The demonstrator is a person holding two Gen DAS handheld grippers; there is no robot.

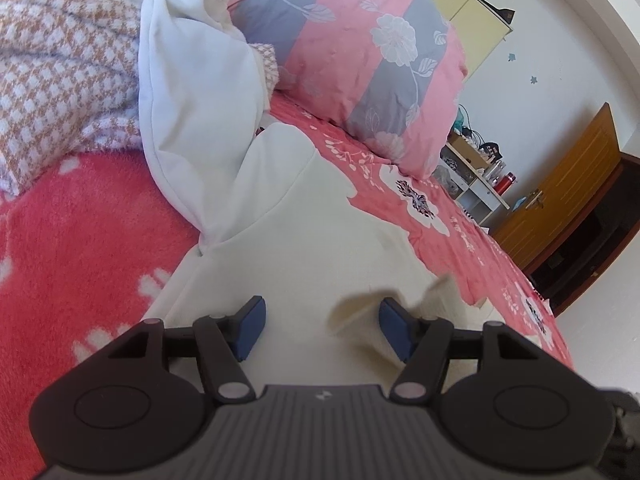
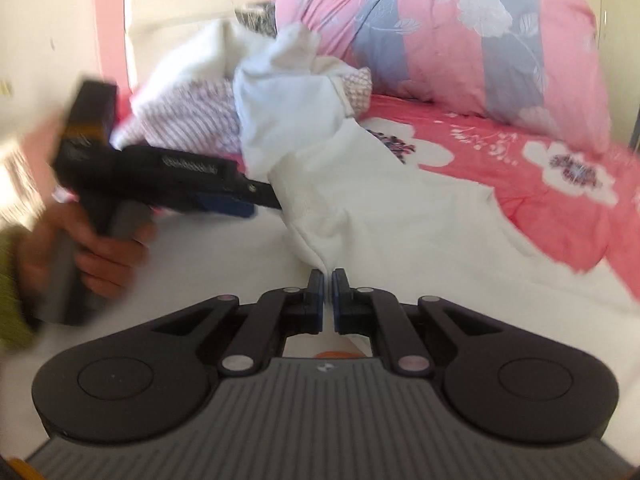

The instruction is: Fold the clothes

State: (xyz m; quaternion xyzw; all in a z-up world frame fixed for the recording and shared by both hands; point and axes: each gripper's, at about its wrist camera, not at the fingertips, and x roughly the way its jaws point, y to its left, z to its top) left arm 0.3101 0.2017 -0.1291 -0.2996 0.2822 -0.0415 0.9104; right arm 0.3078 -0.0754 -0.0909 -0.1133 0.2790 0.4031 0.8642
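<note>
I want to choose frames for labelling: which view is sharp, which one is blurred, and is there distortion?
Left wrist view: sharp, bright daylight, strong fisheye bending at the door and wall. Right wrist view: motion blur, worst at the hand holding the left tool; the right tool itself is crisp.

White garment (image 1: pixel 296 232) is soft matt cloth, thick and smooth like sweatshirt fabric, creased in folds; checked blanket (image 1: pixel 60 80) looks woolly and fuzzy, red blanket (image 1: pixel 80 232) under it a rough fleece pile. Bedsheet (image 1: pixel 448 220) and pink-grey quilt (image 1: pixel 360 60) are smooth printed cotton-like cloth, matt. Left gripper (image 1: pixel 322 330) and right gripper (image 2: pixel 327 300) are matt black plastic with ribbed grey bodies and dull blue rubbery pads (image 1: pixel 250 328); door (image 1: pixel 560 200) is glossy brown wood.
</note>
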